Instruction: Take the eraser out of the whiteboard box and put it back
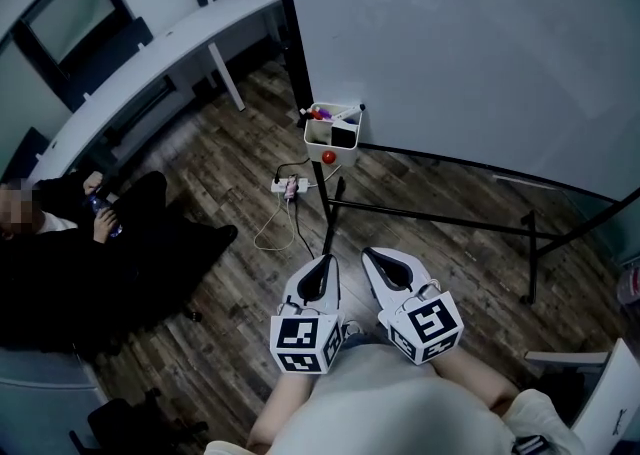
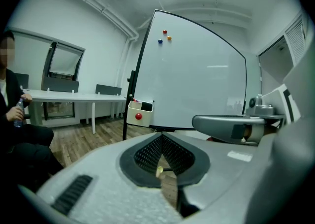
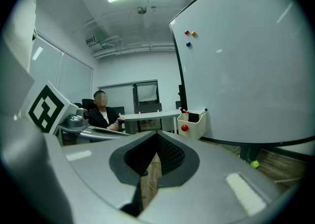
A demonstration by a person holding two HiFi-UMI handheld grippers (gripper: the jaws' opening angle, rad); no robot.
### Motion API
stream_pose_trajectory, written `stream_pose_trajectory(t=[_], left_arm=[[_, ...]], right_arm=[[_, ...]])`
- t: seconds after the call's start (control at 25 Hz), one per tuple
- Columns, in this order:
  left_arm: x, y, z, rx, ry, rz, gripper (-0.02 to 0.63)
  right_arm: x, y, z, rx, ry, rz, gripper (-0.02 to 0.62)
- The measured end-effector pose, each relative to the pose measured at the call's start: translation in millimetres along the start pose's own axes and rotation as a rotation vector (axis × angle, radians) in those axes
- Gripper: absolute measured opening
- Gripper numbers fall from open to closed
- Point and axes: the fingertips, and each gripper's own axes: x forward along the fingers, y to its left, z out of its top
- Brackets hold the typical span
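The white whiteboard box (image 1: pixel 333 126) hangs at the lower left corner of the whiteboard (image 1: pixel 470 43), with a red magnet (image 1: pixel 328 156) on its front. A black eraser (image 1: pixel 343 137) and some markers stand inside it. Both grippers are held low and well short of the box, side by side and pointing toward it. My left gripper (image 1: pixel 321 263) is shut with nothing in it, and so is my right gripper (image 1: pixel 379 256). The left gripper view has the box (image 2: pixel 139 112) ahead, left of the closed jaws (image 2: pixel 161 136). In the right gripper view the box (image 3: pixel 193 123) lies right of the closed jaws (image 3: pixel 157 134).
The whiteboard stand's black legs (image 1: pixel 430 215) cross the wooden floor between me and the box. A power strip with cable (image 1: pixel 290 185) lies beside them. A person in black (image 1: pixel 90 233) sits at the left by a long white table (image 1: pixel 150 53). A white chair (image 1: pixel 600 393) is at bottom right.
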Motion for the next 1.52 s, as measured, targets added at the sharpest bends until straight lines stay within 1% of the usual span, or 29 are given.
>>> stream_pose_trajectory(t=[0.4,0.84,1.52], left_arm=[[25.7,30.9,9.2,0.012,0.01,-0.04,0.002],[52.1,43.1,19.4,0.002,0.01,-0.056,0.002],[123.7,64.9,53.8,-0.028,-0.008,0.005,0.002]], right_arm=[[36.6,-12.8,10.6,-0.002,-0.026,-0.049,0.005],[64.9,-38.6,16.7,-0.033,-0.003,-0.079,0.005],[123.9,-103.7,40.7,-0.06,0.002,-0.016,0.008]])
